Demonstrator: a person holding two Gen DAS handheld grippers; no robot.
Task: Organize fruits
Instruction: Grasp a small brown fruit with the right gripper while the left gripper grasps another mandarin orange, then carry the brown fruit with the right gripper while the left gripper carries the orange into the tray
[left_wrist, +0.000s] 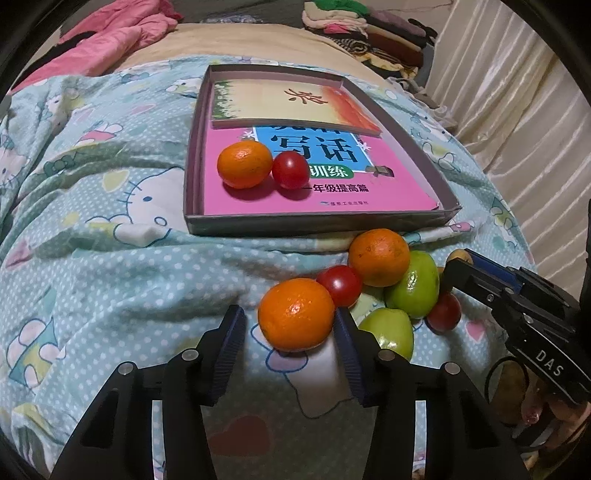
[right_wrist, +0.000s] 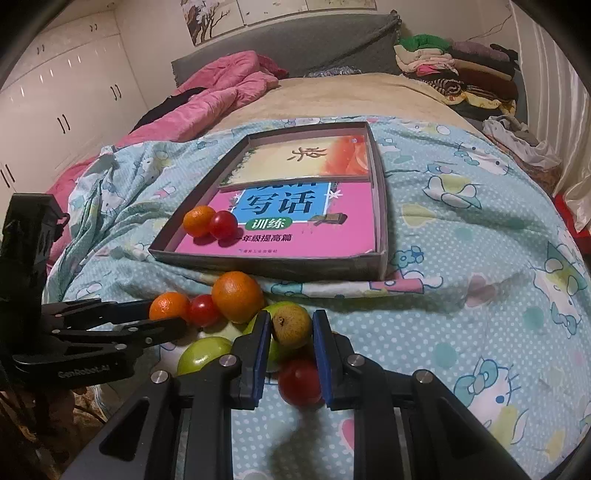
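Observation:
Loose fruit lies on the blue cartoon bedsheet before a shallow box (left_wrist: 314, 221) (right_wrist: 266, 266). My left gripper (left_wrist: 288, 314) (right_wrist: 166, 317) brackets an orange (left_wrist: 295, 314) (right_wrist: 168, 306): the right pad touches it, and a strip of sheet shows at the left pad. My right gripper (right_wrist: 291, 321) (left_wrist: 450, 273) is shut on a small brownish pear (right_wrist: 290, 325). Around them lie another orange (left_wrist: 378, 256), a red tomato (left_wrist: 340, 284), two green fruits (left_wrist: 413, 284) and a tomato (right_wrist: 299, 380) below the right fingers. In the box, an orange (left_wrist: 243, 164) and a tomato (left_wrist: 290, 170) rest on a pink book.
A second book (left_wrist: 280, 101) fills the far half of the box. A pink quilt (right_wrist: 221, 88) lies at the bed's far left and folded clothes (right_wrist: 461, 70) are stacked far right. A curtain (left_wrist: 517, 92) hangs on the right; white wardrobes (right_wrist: 66, 92) stand left.

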